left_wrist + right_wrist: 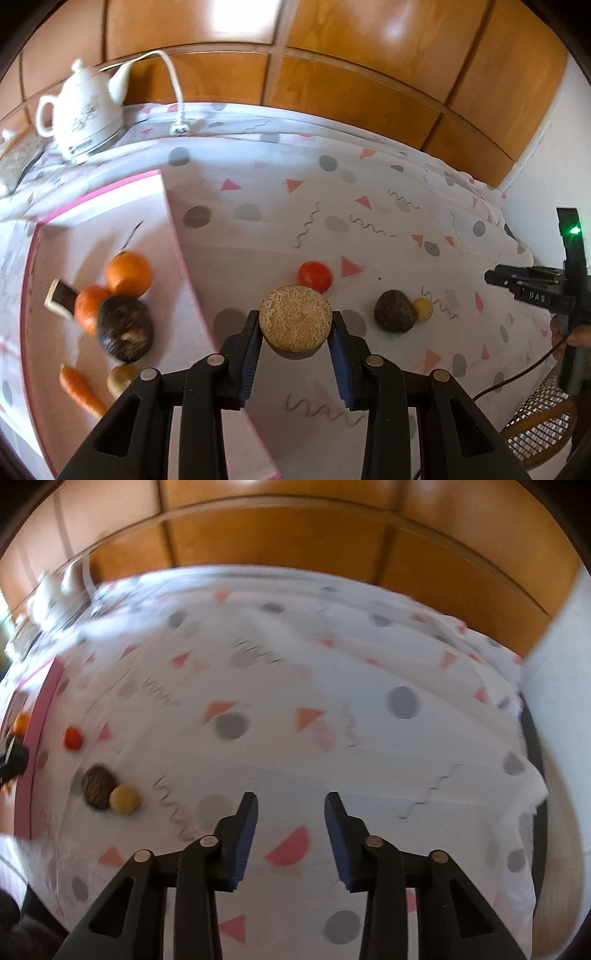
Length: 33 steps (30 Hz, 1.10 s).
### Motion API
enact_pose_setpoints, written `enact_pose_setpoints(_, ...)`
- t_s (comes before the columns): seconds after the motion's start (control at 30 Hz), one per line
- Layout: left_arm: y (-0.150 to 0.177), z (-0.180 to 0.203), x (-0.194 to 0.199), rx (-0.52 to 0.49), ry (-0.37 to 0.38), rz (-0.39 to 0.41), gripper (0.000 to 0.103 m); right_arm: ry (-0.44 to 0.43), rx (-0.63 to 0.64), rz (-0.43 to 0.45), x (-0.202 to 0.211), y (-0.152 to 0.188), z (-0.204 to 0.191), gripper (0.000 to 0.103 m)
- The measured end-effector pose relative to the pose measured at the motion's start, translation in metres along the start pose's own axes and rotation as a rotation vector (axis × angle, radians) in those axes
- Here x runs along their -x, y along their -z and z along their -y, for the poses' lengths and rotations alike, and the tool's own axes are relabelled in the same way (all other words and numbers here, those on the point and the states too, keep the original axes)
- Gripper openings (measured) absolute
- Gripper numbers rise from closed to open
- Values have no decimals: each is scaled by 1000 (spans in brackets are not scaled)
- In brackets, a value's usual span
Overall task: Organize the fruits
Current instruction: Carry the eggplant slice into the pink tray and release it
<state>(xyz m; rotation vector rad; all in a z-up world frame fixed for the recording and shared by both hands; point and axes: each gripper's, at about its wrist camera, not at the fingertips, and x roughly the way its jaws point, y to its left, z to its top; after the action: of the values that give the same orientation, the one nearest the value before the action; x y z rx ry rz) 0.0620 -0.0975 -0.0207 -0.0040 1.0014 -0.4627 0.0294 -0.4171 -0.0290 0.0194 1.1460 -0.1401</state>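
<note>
Left wrist view only: left gripper [295, 328] fingers clamp a round tan rough-skinned fruit [295, 323], pads tight on both sides, lifted over the table [388, 206]. At 9 o'clock, pink-rimmed tray [173, 236] holds carrot [79, 387], dark avocado [125, 328], two oranges [127, 273]. Kettle [83, 114] far at 11.

Right wrist view, blurred: right gripper [290, 812] fingers narrow, nothing between them. At 9 o'clock: small yellow fruit [125, 799] touching a dark fruit [96, 785], tomato [72, 737] beyond.

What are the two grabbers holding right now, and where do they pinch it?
The left gripper pinches a round tan fruit by its two opposite sides, with the rough top showing. The right gripper holds nothing; only tablecloth shows between its fingers.
</note>
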Motion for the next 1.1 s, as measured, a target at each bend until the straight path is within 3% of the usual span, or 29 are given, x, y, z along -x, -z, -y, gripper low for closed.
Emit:
enact_pose_setpoints(0.37,11,-34,21,87,-10,19,36,-190,248,-41,0,0,-83,32)
enact_pose_setpoints(0.6,17,-47,31,119,-14,34,36,-192,373,-94,-28,-2,-126,32)
enact_pose_setpoints(0.7,20,-53,33,134,-24,35,36,-167,396,-111,-40,1,-131,28)
enact_pose_setpoints(1.1,25,-60,37,167,-59,44,36,-221,321,-101,-49,1,-114,28)
